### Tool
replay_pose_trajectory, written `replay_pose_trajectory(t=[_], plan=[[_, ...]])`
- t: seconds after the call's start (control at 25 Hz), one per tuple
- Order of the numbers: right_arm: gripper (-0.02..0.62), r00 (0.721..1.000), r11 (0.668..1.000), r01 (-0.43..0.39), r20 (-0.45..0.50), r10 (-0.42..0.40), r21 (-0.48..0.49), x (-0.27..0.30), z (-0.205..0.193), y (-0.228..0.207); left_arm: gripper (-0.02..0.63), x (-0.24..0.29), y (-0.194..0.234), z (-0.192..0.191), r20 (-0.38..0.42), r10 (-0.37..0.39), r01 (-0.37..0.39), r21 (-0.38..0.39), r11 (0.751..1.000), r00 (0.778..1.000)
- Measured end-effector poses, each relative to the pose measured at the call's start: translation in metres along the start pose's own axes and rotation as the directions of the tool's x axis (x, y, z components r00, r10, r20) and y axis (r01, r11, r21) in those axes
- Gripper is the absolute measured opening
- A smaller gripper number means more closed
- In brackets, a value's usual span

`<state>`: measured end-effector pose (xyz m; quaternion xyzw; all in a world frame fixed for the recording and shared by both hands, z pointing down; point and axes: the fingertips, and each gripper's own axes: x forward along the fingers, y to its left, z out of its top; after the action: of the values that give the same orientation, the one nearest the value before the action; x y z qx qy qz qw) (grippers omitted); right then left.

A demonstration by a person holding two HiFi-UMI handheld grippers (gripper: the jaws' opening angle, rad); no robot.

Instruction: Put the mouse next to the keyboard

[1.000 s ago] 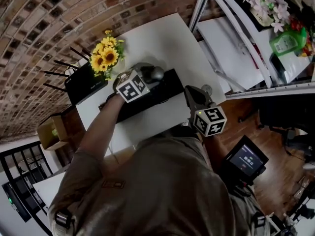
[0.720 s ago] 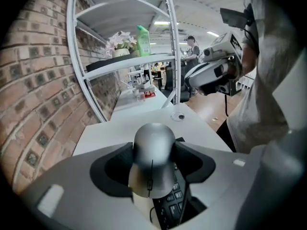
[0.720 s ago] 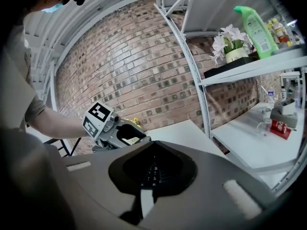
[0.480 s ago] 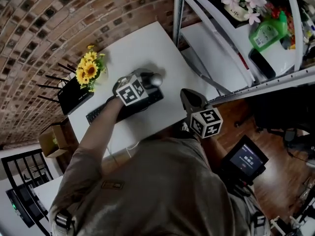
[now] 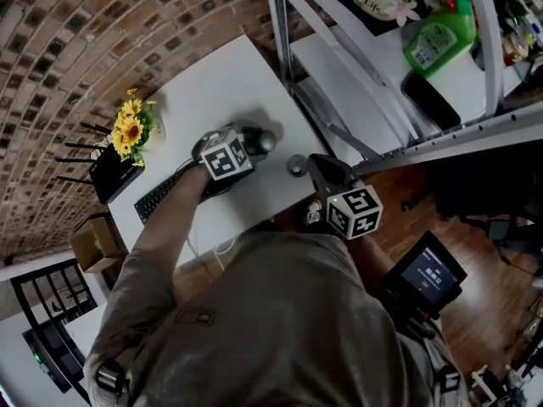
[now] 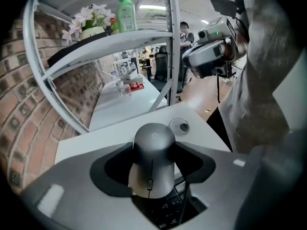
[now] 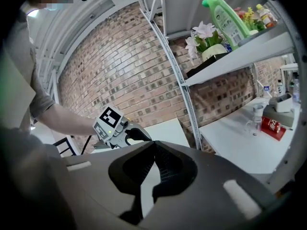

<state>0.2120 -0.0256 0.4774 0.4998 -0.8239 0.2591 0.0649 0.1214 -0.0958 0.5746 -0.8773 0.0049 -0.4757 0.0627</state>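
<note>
Right gripper [image 7: 153,145]: low centre of its own view, jaws pressed together with nothing between them.
Left gripper [image 5: 254,136]: centre of the head view, jaws wide, clamped on the mouse's sides.
Mouse [image 6: 153,159]: grey, between the left jaws, low centre of the left gripper view, keys showing just beneath it.
Keyboard [image 5: 163,197]: black, left of centre in the head view, its right end under the left gripper.
Table [image 5: 221,83]: white, upper middle.
Sunflowers [image 5: 127,130]: left, beyond the keyboard.
</note>
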Motion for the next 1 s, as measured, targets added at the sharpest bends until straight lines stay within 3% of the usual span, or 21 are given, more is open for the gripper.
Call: replay_pose_trajectory(t=[0.12,0.36,0.84,1.0], plan=[[0.011,0.999,0.999,0.034,0.000,-0.034,0.028,-0.003,-0.005,-0.004,0.270,0.011,-0.009,-0.006,-0.041,-0.055,0.058,0.086,0.995,0.998],[0.011,0.996,0.994,0.092,0.015,-0.093,0.063,-0.001,-0.008,-0.004,0.270,0.026,-0.010,-0.013,-0.094,-0.130,0.150,0.242,0.959,0.987],[0.011,0.979,0.974,0.201,0.002,-0.203,0.104,-0.002,-0.016,-0.010,0.270,0.052,-0.017,-0.026,-0.121,-0.234,0.262,0.330,0.907,0.965],[0.011,0.978,0.973,0.208,-0.003,-0.208,0.105,0.003,-0.015,-0.008,0.270,0.052,-0.016,-0.024,-0.103,-0.246,0.267,0.329,0.906,0.964]])
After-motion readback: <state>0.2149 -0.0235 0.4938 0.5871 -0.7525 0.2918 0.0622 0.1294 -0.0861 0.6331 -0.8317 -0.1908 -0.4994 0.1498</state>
